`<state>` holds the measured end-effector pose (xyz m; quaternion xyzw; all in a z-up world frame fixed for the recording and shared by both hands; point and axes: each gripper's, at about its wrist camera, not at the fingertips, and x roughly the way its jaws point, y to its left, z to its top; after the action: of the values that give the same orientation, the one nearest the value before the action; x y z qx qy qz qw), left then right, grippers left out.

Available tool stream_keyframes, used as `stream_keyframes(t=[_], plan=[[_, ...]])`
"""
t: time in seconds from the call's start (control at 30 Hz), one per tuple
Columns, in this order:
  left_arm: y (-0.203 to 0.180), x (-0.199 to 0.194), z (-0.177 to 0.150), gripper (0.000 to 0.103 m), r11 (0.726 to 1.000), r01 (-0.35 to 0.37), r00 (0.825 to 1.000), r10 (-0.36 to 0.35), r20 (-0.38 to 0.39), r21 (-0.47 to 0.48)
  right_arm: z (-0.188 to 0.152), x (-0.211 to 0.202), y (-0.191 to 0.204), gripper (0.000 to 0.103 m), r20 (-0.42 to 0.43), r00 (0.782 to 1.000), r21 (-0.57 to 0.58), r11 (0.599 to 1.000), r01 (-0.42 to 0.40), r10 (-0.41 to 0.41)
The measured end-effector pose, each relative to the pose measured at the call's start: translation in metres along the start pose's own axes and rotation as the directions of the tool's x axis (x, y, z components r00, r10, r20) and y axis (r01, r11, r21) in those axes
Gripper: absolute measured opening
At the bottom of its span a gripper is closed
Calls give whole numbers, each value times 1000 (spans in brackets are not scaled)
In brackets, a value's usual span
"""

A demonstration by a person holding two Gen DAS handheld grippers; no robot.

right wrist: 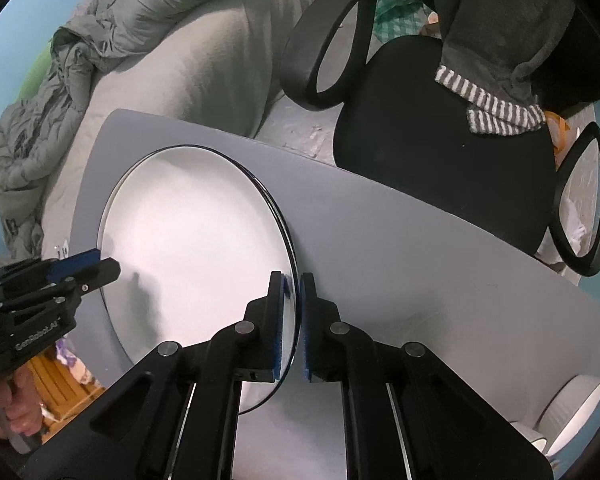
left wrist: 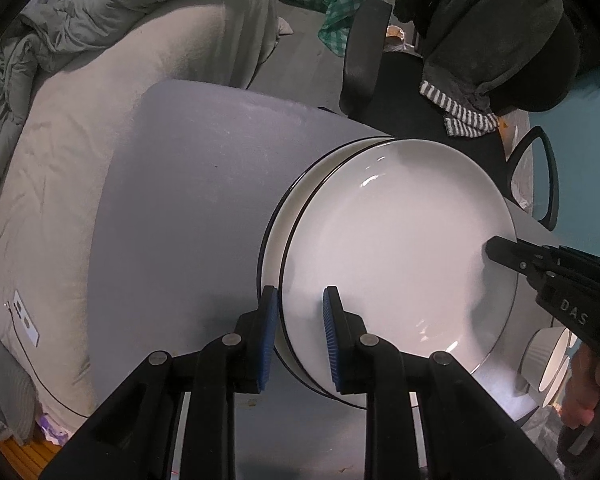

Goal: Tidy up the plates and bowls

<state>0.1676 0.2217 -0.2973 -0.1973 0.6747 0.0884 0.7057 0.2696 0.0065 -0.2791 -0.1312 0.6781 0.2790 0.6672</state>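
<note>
Two tongs are on one white plate [left wrist: 396,248], one on each side. My left tongs [left wrist: 300,304] are narrow, with the plate's rim between the blue pads. My right tongs [right wrist: 296,292] are nearly shut and pinch the other rim. I hold the top plate over another plate [left wrist: 276,216] that lies flat on the grey table [left wrist: 180,180]. The two dark rims do not line up yet; the top plate sits off to one side.

Things could go wrong from here, I think. Both grips are only at the very edge, and the plate looks smooth and shiny, so it could slide out of the pads. If one hand tips or lets go first, the plate may drop and bang the one below and chip it. If I set it down crooked, the stack could wobble. White bowls [left wrist: 548,360] stand near the table's corner beside my right hand [left wrist: 584,392]. A bump there could push them off.
</note>
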Motion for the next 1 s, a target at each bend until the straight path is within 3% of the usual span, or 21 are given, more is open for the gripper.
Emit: stream_keyframes(t=[0.3, 0.4, 0.47, 0.5, 0.53, 0.6, 0.8, 0.9, 1.0], plan=[[11, -5, 1, 24, 999, 34, 999, -34, -2, -11, 4, 3, 8, 11, 9, 999, -14, 999, 52, -52], [12, -8, 0, 31, 999, 53, 999, -53, 0, -11, 6, 5, 12, 13, 2, 998, -20, 998, 62, -62], [10, -11, 0, 43, 999, 53, 999, -53, 6, -2, 7, 8, 16, 22, -20, 999, -29, 998, 48, -48], [9, -13, -1, 56, 1000, 21, 1000, -21, 17, 6, 7, 10, 18, 30, -33, 999, -30, 999, 36, -37], [9, -16, -1, 59, 1000, 2, 999, -2, 36, 16, 7, 11, 21, 38, -36, 999, -32, 999, 28, -29], [7, -20, -2, 59, 1000, 3, 999, -4, 53, 26, 5, 9, 26, 47, -20, 999, -36, 999, 28, -28], [13, -26, -4, 59, 1000, 7, 998, -7, 58, 15, 0, 10, 32, 52, -14, 999, -19, 998, 52, -52], [13, -30, -7, 59, 1000, 5, 998, -5, 64, 4, -4, 5, 30, 61, -4, 997, -1, 997, 74, -74], [8, -35, -13, 71, 1000, 10, 997, -11, 78, 15, -11, -6, 28, 70, 33, 994, 25, 995, 100, -101]])
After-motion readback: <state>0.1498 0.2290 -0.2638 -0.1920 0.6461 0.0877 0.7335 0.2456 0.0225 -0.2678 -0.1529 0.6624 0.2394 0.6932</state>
